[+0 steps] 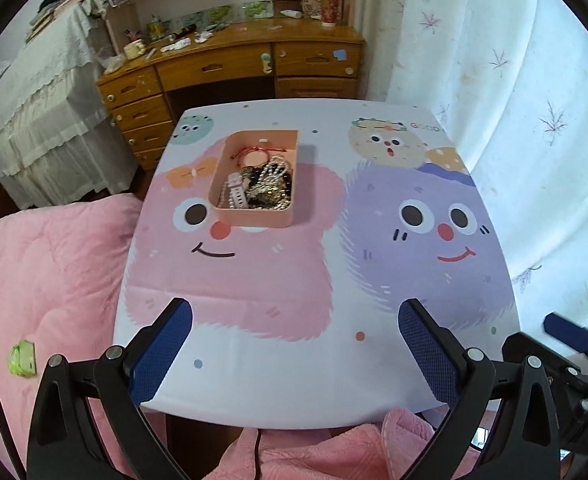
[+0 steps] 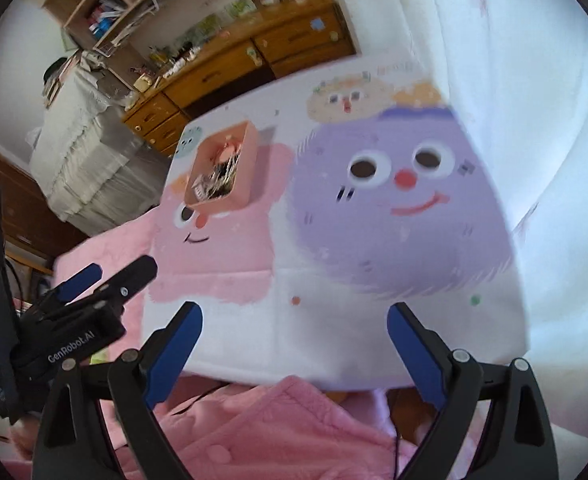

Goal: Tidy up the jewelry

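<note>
Jewelry (image 1: 263,184), a tangle of pearl strands, chains and a white watch, fills a pink rectangular plastic tray (image 1: 253,216) on the cartoon-printed tablecloth (image 1: 294,280), long axis running away, straight ahead of the nearer left gripper (image 1: 294,344); right gripper (image 2: 294,344) likewise wide, empty.

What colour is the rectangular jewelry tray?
Salmon pink plastic tray; clearest in the left wrist view.

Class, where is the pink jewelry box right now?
In the left wrist view, the pink jewelry box sits on the table's far left, over the pink cartoon face.
</note>
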A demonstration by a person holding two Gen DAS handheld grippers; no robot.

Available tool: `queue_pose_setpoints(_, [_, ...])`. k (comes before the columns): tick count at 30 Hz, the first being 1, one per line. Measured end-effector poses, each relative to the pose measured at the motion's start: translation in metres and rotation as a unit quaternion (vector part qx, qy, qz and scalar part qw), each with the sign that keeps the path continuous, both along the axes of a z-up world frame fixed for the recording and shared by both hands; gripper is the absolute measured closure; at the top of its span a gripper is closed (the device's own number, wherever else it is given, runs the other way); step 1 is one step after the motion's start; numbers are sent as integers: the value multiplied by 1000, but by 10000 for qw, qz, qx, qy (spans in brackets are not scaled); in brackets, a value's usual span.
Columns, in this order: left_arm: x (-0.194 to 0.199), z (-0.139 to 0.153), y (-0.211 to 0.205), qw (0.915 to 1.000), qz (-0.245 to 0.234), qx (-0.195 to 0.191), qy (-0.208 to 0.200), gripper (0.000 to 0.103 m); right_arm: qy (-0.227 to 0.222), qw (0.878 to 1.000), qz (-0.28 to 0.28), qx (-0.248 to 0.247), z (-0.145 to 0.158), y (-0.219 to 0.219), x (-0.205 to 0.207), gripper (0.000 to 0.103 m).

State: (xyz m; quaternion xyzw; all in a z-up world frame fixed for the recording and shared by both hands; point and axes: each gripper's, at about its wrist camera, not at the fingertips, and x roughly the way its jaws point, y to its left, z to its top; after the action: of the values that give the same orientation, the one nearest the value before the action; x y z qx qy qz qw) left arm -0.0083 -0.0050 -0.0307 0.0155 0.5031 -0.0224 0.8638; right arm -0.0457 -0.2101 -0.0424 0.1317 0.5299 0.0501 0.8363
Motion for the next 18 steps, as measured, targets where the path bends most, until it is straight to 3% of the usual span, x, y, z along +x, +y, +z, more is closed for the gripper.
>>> queue_pose_setpoints(5, [-8,8,-1,9996,77,134,-233,1,-342,9986,214,-356,12,12,-1,3])
queue_pose_setpoints(10, [-7,8,-4,9994,83,257,-212,1,-648,9961,303,-509,23,15,-1,0])
queue_pose_setpoints(18, [-7,3,-2,9996,210,180,-82,1,-698,9947,493,-577,25,16,-1,0])
